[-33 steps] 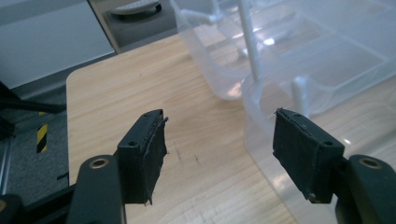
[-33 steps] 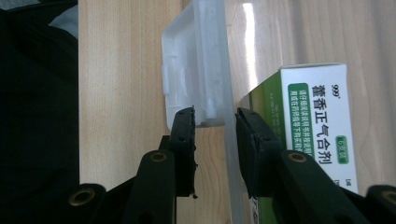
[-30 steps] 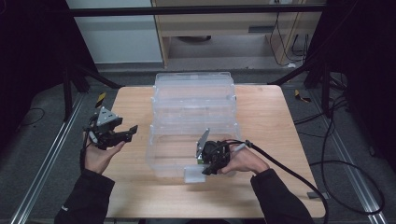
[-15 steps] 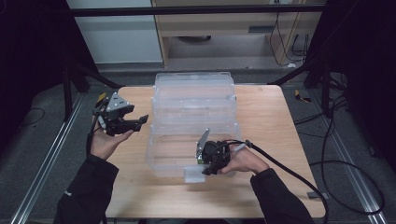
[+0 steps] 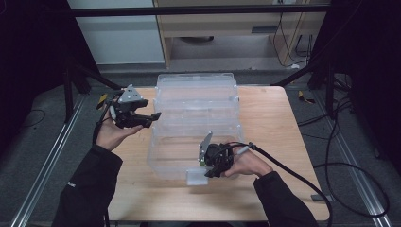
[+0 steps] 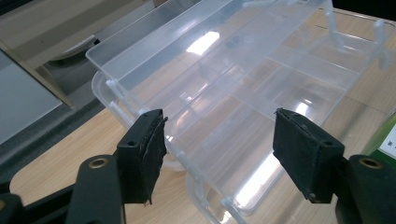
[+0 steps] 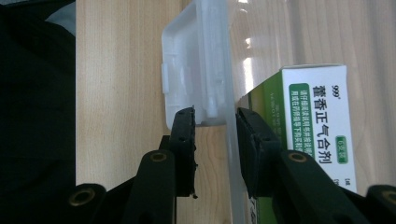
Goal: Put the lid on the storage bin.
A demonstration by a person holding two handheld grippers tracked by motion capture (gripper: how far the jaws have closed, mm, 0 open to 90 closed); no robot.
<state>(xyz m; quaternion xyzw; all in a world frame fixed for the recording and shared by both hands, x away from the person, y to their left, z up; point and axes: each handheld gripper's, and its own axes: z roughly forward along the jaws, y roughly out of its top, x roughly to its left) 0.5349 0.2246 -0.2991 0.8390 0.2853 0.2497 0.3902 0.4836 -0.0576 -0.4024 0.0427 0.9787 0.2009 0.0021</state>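
Left gripper point(image 5: 150, 116): I see its jaws wide, empty, beside the clear organizer box point(image 5: 196, 109).
Right gripper point(image 7: 215, 122): I see its jaws clamped on the box's front latch point(image 7: 194, 70).

The clear plastic organiser point(image 5: 196, 118) on the desk point(image 5: 269, 118) was seen from above and in front by the high view. It was viewed closely from its left side by the left gripper view point(image 6: 224, 88). Its near front latch point(image 7: 196, 70) was faced at very close range by the right gripper view; the organiser was shared by all three.
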